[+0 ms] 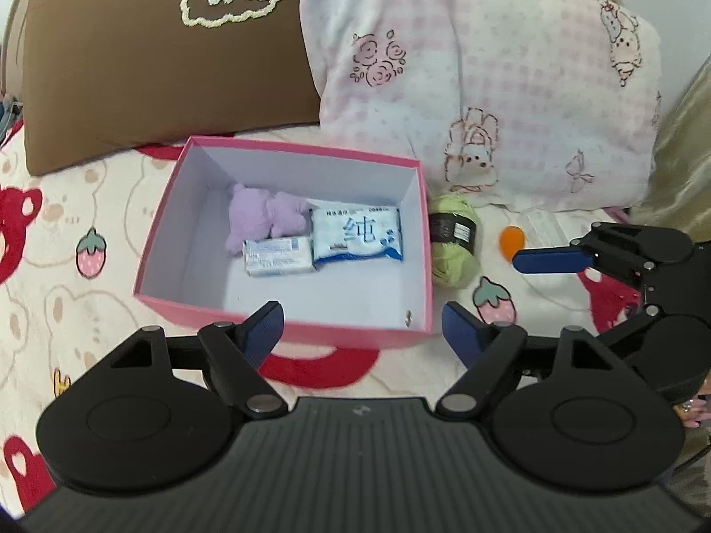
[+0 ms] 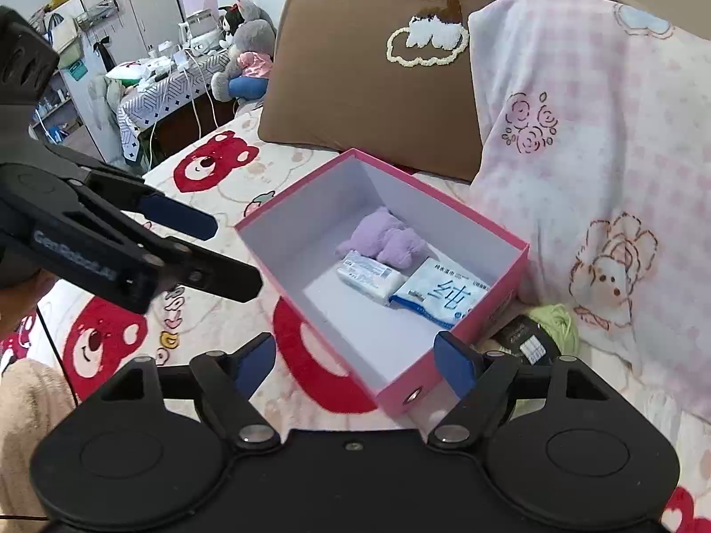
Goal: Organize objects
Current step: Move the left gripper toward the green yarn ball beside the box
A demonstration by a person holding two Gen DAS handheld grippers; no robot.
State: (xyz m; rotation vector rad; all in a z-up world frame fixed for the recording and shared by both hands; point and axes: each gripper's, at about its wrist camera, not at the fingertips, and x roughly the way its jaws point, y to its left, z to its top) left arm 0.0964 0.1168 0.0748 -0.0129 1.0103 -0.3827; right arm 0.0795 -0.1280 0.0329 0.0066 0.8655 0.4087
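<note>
A: Box [image 1: 284,311] sits open on the bed [image 1: 66,293], holding a purple plush [image 1: 262,217], a small white pack [image 1: 277,256] and wipes [image 1: 355,233].
B: Your left gripper [image 1: 362,320] hangs spread and empty above its near wall. Right gripper [image 2: 355,362]: also spread, empty. Green yarn [image 1: 453,244] lies just outside.

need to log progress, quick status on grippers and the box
Left gripper and right gripper: jaws open, empty. Pink box holds purple plush, wipes pack, small white pack. Green yarn, orange item outside. Nothing blocking.
</note>
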